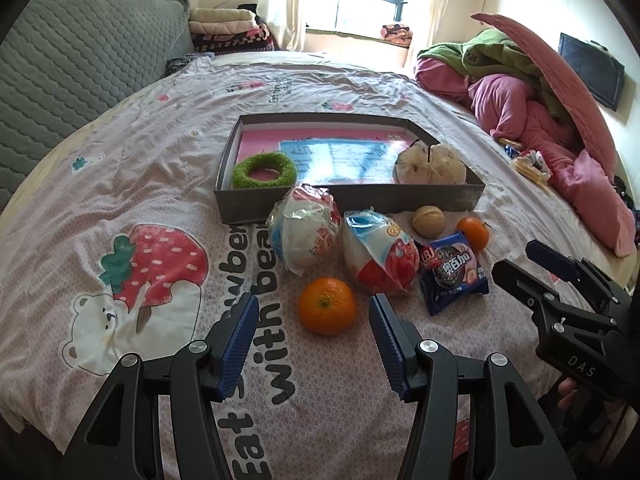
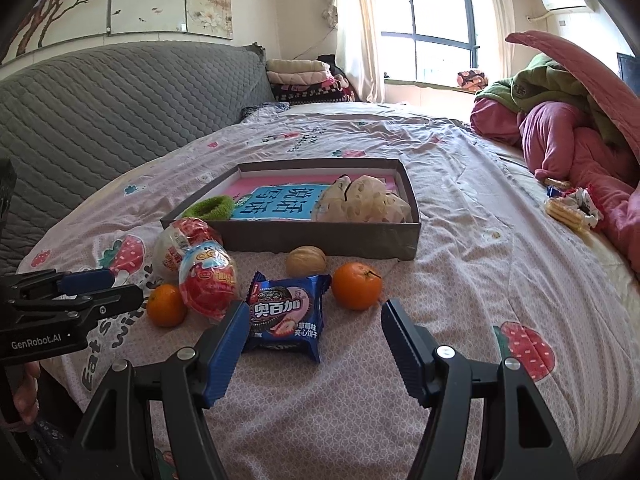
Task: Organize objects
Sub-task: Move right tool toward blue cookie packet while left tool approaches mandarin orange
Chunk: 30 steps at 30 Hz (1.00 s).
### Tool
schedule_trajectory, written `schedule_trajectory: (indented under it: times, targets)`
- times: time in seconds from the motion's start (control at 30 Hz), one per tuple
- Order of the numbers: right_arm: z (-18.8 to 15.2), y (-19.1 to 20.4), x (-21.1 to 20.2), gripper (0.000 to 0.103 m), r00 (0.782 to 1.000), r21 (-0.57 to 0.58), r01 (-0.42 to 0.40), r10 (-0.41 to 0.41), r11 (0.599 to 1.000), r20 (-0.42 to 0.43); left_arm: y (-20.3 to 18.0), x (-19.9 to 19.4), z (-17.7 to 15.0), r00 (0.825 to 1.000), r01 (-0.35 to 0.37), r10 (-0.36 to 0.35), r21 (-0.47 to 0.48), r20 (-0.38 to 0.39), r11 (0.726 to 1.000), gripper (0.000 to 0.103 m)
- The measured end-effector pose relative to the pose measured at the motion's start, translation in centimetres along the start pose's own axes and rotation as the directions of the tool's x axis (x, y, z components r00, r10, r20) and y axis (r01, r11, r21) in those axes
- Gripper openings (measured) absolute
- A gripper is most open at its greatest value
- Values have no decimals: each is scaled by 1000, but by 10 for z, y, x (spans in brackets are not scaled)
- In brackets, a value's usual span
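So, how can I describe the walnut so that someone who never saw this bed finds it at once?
Find the grey box lying on the bedsheet. On the sheet just in front of its near wall lies the walnut, between the blue biscuit pack and the box. It is the only small, round, pale brown thing there; the two round fruits nearby are bright orange.

We are in a home bedroom: a bed [image 1: 120, 152] under a strawberry-and-bear sheet, a grey quilted headboard [image 2: 100, 100], folded blankets [image 2: 304, 76] at its far corner, a curtained window [image 2: 436, 20].
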State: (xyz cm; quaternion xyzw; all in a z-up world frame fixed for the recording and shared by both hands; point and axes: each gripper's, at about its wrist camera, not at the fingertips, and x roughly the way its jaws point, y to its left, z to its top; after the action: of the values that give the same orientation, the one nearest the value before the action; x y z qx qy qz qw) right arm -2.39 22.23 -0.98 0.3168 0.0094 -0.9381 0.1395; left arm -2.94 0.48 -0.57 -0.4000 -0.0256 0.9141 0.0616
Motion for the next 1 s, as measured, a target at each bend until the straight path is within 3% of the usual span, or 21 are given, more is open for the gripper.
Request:
schedule_trajectory:
  times: [1.0]
  targets:
    - [-12,17,13,67,997,-20,-8,6,1000,-74,-10,18,-16,996,54,-54,-2,-77,999,59]
